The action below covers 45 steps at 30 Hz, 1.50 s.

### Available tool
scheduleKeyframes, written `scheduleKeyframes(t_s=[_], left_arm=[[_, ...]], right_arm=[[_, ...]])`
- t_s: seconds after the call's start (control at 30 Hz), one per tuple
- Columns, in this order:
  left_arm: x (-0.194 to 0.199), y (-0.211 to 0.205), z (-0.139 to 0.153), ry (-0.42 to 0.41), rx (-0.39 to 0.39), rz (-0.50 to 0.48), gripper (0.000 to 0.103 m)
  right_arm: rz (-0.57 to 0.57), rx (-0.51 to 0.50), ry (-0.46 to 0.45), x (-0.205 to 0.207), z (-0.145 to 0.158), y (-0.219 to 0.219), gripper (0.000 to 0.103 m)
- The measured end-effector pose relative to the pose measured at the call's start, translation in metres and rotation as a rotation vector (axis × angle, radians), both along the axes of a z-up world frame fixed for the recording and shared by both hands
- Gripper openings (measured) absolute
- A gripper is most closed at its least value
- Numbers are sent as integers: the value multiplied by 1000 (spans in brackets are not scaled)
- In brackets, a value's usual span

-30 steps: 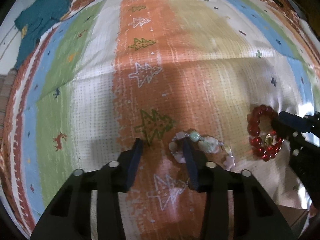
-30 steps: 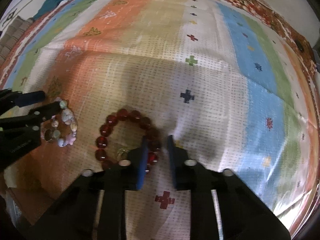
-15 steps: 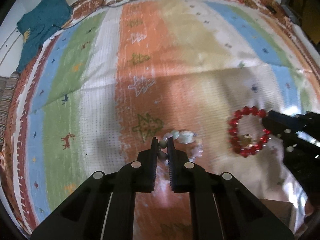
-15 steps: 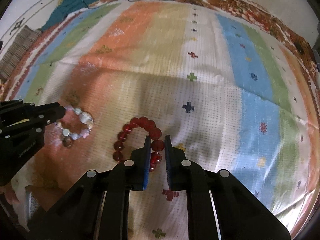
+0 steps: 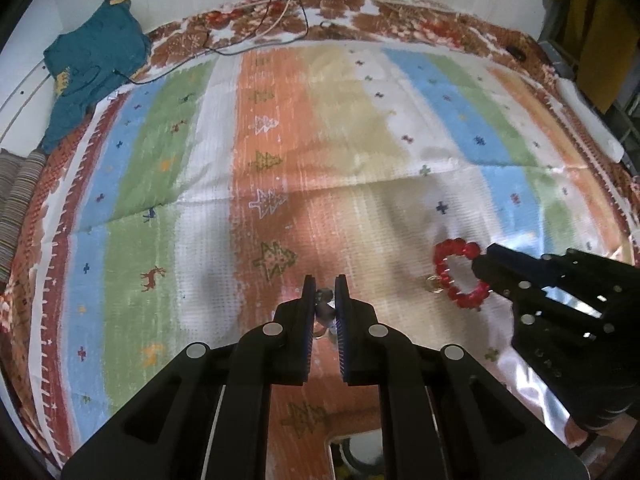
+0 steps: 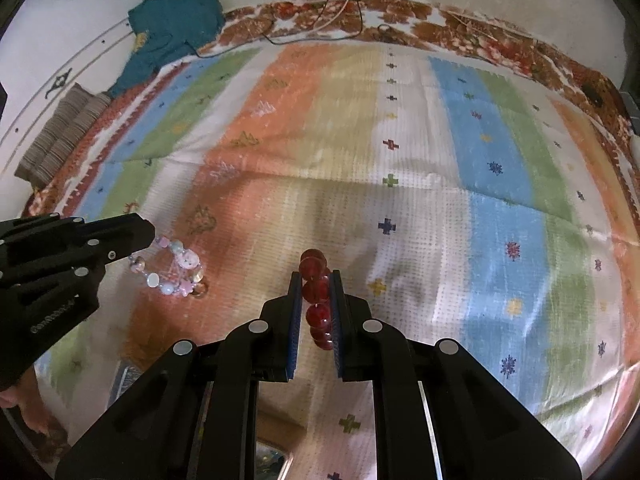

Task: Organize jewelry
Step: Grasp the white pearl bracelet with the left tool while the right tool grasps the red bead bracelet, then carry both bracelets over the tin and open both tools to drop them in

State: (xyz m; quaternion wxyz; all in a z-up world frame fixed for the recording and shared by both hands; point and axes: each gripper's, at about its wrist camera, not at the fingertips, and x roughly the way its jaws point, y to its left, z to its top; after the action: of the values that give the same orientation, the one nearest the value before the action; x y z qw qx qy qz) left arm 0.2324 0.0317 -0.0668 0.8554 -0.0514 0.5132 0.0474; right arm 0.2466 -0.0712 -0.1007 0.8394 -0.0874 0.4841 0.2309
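My left gripper (image 5: 324, 284) is shut on a pastel bead bracelet (image 5: 323, 307), which hangs between the pads above the striped cloth (image 5: 200, 184). The same bracelet (image 6: 172, 268) dangles from the left gripper (image 6: 146, 236) in the right wrist view. My right gripper (image 6: 316, 278) is shut on a red bead bracelet (image 6: 316, 296), held edge-on between the blue pads. In the left wrist view the red bracelet (image 5: 456, 276) hangs from the right gripper (image 5: 480, 268) as an open ring, lifted off the cloth.
A teal garment (image 5: 88, 68) lies at the far left corner, with cables (image 5: 280, 20) along the far edge. A folded striped cloth (image 6: 56, 140) sits at the left. Part of a box or tray (image 5: 356, 452) shows below the grippers.
Both grippers closed on their bracelets and then rose, lifting the pastel and red bracelets off the cloth. The view now takes in much more of the cloth.
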Motion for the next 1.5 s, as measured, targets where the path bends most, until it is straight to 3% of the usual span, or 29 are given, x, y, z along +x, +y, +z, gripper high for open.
scheduleKeyframes(t_s=[0.53, 0.83, 1.5], left_arm=[[-45, -9, 45, -108, -49, -25, 9], [-65, -17, 54, -128, -42, -50, 9], [-94, -30, 67, -167, -59, -81, 9]], right_arm=[[11, 81, -92, -35, 39, -10, 14], [40, 85, -161, -59, 55, -12, 14], [66, 79, -184, -90, 62, -16, 14]])
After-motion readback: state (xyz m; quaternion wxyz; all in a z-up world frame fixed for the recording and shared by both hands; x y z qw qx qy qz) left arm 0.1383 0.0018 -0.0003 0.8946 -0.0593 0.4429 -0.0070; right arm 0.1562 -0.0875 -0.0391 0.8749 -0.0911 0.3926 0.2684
